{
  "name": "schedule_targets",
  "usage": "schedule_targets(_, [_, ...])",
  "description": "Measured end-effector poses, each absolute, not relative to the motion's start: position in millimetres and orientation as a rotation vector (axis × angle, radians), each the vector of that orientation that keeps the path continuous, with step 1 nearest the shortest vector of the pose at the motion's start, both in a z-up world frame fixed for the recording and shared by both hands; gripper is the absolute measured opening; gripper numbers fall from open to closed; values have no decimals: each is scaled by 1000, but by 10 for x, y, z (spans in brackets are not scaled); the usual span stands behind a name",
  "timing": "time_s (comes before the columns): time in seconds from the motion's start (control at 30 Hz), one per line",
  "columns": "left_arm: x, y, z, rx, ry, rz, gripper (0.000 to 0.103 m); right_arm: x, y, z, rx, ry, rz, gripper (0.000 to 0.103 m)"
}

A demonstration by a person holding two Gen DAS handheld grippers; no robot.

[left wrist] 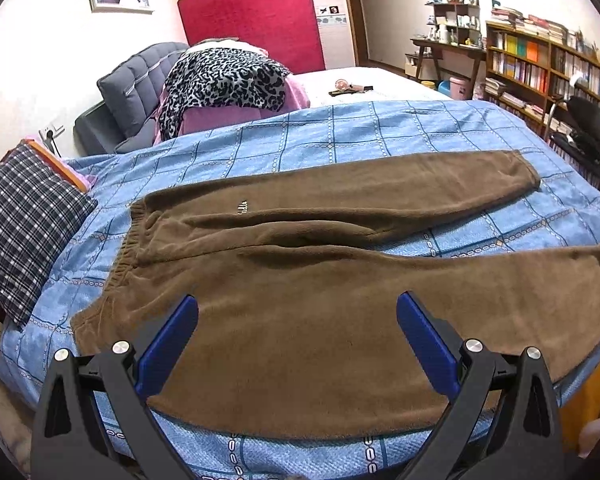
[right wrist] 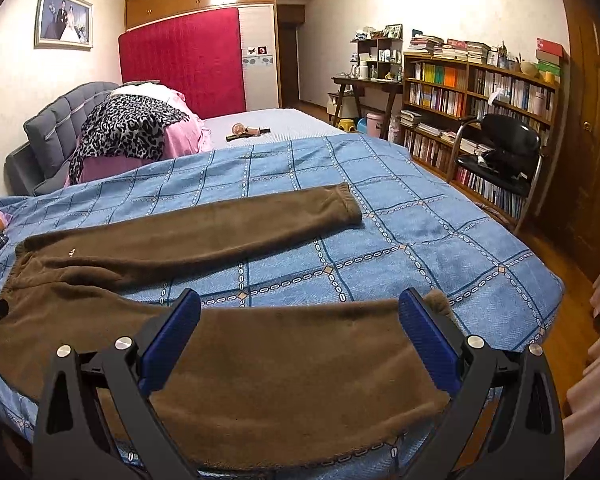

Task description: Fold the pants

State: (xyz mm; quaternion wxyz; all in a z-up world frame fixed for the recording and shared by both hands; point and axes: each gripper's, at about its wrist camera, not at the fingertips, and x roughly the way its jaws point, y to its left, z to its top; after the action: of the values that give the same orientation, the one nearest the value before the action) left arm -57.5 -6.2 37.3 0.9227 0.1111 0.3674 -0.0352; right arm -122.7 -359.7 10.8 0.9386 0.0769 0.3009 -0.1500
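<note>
Brown fleece pants (left wrist: 340, 320) lie spread flat along the bed's near edge on the blue checked blanket (left wrist: 340, 136), legs splayed. Left gripper (left wrist: 298, 320) and right gripper (right wrist: 300, 316) hover with fingers spread, empty. Soft, floppy fabric: probably best pinched at waistband (left wrist: 124, 248) and cuff (right wrist: 440, 300).

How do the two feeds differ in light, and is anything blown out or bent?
Left wrist view: brighter, upper right wall washed out, blue blanket bulging from fisheye. Right wrist view: dimmer and warmer, brown pants sharp, bookshelf curved toward the edge.
</note>
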Motion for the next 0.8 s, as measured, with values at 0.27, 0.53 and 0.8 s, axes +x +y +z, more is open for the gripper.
schedule_targets(0.27, [-319, 107, 345, 189, 779, -27, 98, -991, -3615, 24, 144, 660, -316, 100])
schedule_targets(0.53, [57, 313, 200, 161, 837, 24, 98, -597, -3703, -82, 127, 707, -316, 100])
schedule_targets(0.8, [607, 562, 100, 127, 883, 83, 98, -44, -3950, -217, 186, 755, -288, 100])
